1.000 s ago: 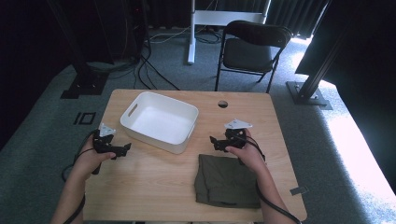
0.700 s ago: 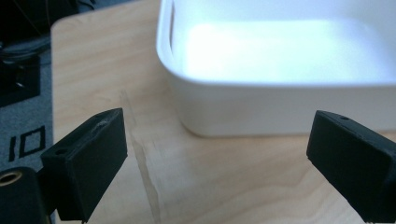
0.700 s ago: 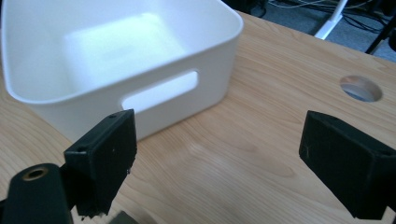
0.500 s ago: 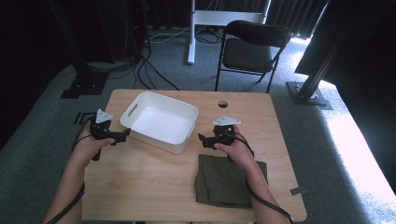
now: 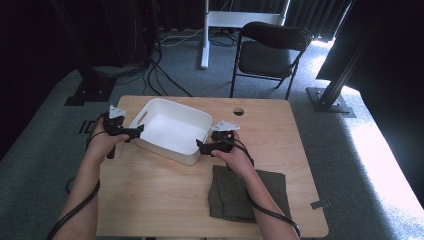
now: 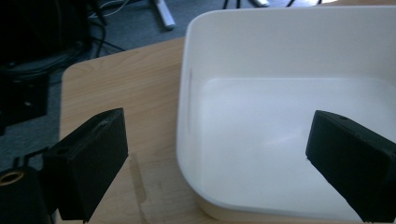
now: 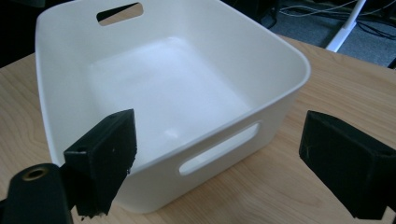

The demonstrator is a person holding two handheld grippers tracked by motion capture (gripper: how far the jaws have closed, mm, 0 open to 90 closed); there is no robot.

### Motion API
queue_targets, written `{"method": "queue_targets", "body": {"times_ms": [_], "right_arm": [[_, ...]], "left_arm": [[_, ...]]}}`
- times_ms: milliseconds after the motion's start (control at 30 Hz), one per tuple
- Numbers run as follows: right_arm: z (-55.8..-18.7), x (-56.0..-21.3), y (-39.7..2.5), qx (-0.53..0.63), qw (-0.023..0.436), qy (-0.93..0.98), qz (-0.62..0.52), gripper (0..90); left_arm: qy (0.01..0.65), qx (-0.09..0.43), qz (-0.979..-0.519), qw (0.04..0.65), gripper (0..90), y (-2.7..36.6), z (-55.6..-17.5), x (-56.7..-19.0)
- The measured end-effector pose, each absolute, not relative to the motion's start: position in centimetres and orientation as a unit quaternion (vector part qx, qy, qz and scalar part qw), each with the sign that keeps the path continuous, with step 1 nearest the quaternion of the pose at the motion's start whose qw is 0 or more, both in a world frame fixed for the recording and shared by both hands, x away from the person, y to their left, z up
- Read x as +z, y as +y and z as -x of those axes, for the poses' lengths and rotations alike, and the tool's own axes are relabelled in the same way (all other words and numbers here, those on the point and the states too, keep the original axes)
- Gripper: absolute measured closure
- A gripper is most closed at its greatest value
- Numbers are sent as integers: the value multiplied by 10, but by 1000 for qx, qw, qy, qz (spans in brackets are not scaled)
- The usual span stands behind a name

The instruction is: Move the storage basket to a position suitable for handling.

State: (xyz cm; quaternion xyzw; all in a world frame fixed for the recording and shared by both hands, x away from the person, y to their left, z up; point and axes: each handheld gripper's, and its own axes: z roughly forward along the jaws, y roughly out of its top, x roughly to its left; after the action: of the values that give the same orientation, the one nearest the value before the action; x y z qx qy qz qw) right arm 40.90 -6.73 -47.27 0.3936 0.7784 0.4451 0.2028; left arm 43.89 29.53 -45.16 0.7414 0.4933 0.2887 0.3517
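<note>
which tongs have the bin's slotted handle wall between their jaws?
The right tongs: their open jaws straddle the white bin wall with the handle slot. The left tongs straddle a plain stretch of rim instead.

My right forearm covered the middle of the folded olive cloth in the high view, and my hands hid most of both gripper bodies there. The white bin was cut off by the right and bottom edges in my left gripper view; its near wall ran out of frame. In my right gripper view the bin's left wall sat partly behind one of my jaws, and the other jaw was clipped at the picture's corner. The tabletop's near edge was cropped at the bottom.
</note>
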Motion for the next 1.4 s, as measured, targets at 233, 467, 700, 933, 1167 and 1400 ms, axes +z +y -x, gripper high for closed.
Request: {"method": "queue_targets", "body": {"times_ms": [233,467,700,933,1167,1400], "right_arm": [[-407,-486,-56,432,195,787,-395,111],[-406,-487,-55,432,199,786,-394,111],[-405,-486,-55,429,202,788,-393,112],[-405,-485,-55,426,205,789,-392,111],[-406,-484,-62,423,212,787,-396,111],[-409,-481,-68,415,224,789,-395,111]], "left_arm": [[513,292,-737,328,74,299,-454,-465],[522,307,-734,306,75,305,-459,-472],[539,317,-724,291,113,316,-462,-480],[545,319,-723,280,120,320,-464,-486],[544,310,-730,276,128,322,-454,-486],[543,308,-727,286,121,320,-440,-487]]}}
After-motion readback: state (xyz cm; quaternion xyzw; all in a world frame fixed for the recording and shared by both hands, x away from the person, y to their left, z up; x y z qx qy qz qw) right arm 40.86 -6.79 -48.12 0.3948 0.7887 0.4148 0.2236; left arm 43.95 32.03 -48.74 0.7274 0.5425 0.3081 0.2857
